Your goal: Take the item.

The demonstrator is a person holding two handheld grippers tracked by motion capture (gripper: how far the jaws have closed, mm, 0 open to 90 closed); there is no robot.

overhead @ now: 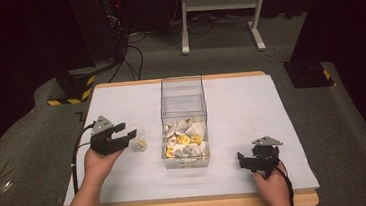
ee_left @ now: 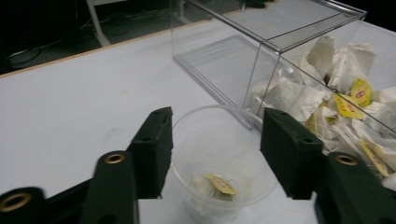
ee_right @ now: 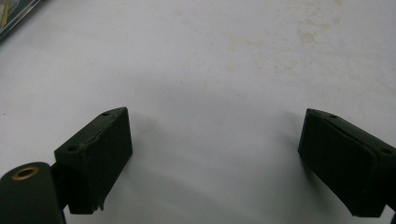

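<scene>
A clear plastic cup (overhead: 137, 136) stands on the white table left of a clear box (overhead: 183, 100). One tea bag with a yellow tag (ee_left: 217, 184) lies at the bottom of the cup (ee_left: 224, 154). My left gripper (overhead: 125, 130) hovers just over the cup, open, and in the left gripper view (ee_left: 217, 116) its jaws straddle the rim with nothing pressed between them. The near end of the box (ee_left: 261, 51) holds a heap of tea bags (overhead: 184, 143) (ee_left: 327, 93). Right of the box, near the front edge, my right gripper (overhead: 243, 159) (ee_right: 215, 116) rests open over bare table.
The white table cover (overhead: 241, 108) has free room at the far left, far right and front. Behind the table stand a white frame's legs (overhead: 258, 36), a black post with a yellow-striped base (overhead: 72, 90) and floor cables (overhead: 132, 57).
</scene>
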